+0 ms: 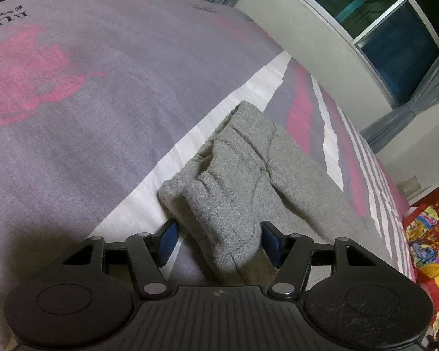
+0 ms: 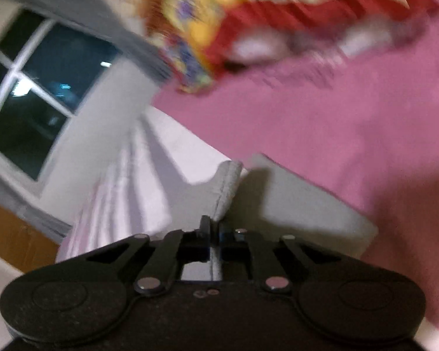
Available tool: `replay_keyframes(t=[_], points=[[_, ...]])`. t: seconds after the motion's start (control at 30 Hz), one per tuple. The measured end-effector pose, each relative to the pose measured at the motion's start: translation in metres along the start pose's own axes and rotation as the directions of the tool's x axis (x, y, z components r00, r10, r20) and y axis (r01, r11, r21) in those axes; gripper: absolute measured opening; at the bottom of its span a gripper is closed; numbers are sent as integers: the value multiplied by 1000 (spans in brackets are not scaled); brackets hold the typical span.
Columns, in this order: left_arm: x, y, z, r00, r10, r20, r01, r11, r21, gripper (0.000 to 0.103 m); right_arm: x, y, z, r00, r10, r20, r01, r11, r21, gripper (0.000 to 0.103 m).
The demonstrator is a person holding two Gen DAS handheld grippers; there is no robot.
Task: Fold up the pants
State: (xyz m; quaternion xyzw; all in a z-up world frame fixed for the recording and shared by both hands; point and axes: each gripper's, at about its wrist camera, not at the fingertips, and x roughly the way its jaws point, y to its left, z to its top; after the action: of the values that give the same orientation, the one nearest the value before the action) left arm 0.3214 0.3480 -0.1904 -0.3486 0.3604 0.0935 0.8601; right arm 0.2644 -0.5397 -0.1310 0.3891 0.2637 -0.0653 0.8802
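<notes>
Grey knit pants (image 1: 243,175) lie on the bed, waistband end towards my left gripper. My left gripper (image 1: 218,239) is open, its blue pads on either side of a raised fold of the waistband, not pinching it. In the right wrist view my right gripper (image 2: 215,234) is shut on a hemmed edge of the grey pants (image 2: 228,187) and holds it lifted off the bed. More of the pants (image 2: 301,204) lies flat to the right. The right view is motion-blurred.
The bed has a grey sheet with pink prints (image 1: 102,93) and pink and white stripes (image 1: 330,134). A colourful red and yellow cloth (image 1: 427,248) lies at the bed's end. A wall with a dark window (image 1: 389,20) is close beyond the bed edge.
</notes>
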Motion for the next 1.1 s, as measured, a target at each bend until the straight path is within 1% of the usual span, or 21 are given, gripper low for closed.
replay_keyframes(t=[0.07, 0.13, 0.17, 0.2, 0.3, 0.37, 0.43, 0.57, 0.6, 0.63, 0.7, 0.73, 0.77, 0.8, 0.83, 0.9, 0.93, 0.97, 1.0, 1.03, 1.1], points=[[0, 1, -1, 1000, -2, 2, 2, 1000, -1, 62, -15, 3, -1, 999, -7, 34, 8, 1000, -23, 5], [0, 1, -2, 1000, -3, 4, 3, 1000, 0, 62, -28, -5, -5, 998, -26, 55, 27, 1000, -14, 5], [0, 1, -2, 1000, -4, 3, 4, 1000, 0, 62, -33, -12, -8, 997, -49, 62, 50, 999, -15, 5], [-1, 1, -2, 1000, -5, 2, 5, 1000, -1, 62, -33, -18, -8, 996, -72, 61, 73, 997, -13, 4], [-1, 1, -2, 1000, -5, 1, 5, 1000, 0, 62, -31, -42, -13, 993, -119, 20, 119, 993, 19, 4], [-1, 1, -2, 1000, -7, 0, 7, 1000, -2, 62, -28, -52, -18, 990, -141, 5, 141, 989, 39, 4], [-1, 1, -2, 1000, -6, -3, 6, 1000, -4, 62, -32, -54, -22, 990, -142, 7, 142, 988, 54, 4], [0, 1, -1, 1000, -2, -11, 2, 1000, 7, 62, -49, -35, -20, 993, -97, 71, 96, 995, 23, 4], [0, 1, -1, 1000, -2, -12, 2, 1000, 9, 62, -48, -34, -18, 992, -102, 79, 101, 995, 15, 4], [0, 0, 0, 1000, -1, -12, 1, 1000, 9, 62, -42, -36, -16, 989, -131, 69, 130, 991, 9, 4], [1, -1, 1, 1000, 3, -18, -3, 1000, 12, 62, -18, -47, -17, 977, -214, -26, 214, 977, -1, 4], [1, -2, 3, 1000, 6, -22, -5, 1000, 12, 62, -12, -51, -18, 975, -213, -62, 214, 977, 10, 3], [1, -2, 4, 1000, 9, -25, -8, 1000, 10, 62, -14, -48, -16, 976, -209, -65, 211, 977, 22, 5], [-1, -4, 5, 1000, 14, -25, -14, 1000, 6, 62, -19, -42, -15, 978, -202, -52, 204, 979, 25, 17], [-4, -5, 5, 1000, 21, -19, -21, 1000, -1, 62, -27, -36, -16, 983, -179, -36, 180, 983, 30, 32], [-13, -8, -1, 999, 37, 21, -37, 999, -18, 62, -40, -21, -25, 994, -103, -39, 104, 994, 41, 40], [-19, -10, -6, 998, 37, 48, -36, 999, -26, 62, -44, -14, -32, 996, -65, -53, 68, 996, 52, 40], [-23, -10, -12, 997, 29, 65, -26, 999, -36, 62, -47, -8, -43, 996, -2, -86, 9, 997, 77, 40], [-27, -9, -20, 997, 18, 75, -14, 998, -53, 62, -47, 0, -57, 988, 76, -131, -62, 992, 105, 38], [-30, -9, -27, 997, 9, 81, -3, 998, -66, 62, -46, 7, -69, 980, 115, -164, -97, 988, 117, 38], [-37, -10, -38, 996, -4, 87, 9, 998, -66, 62, -36, 26, -98, 949, 178, -261, -150, 981, 122, 36]])
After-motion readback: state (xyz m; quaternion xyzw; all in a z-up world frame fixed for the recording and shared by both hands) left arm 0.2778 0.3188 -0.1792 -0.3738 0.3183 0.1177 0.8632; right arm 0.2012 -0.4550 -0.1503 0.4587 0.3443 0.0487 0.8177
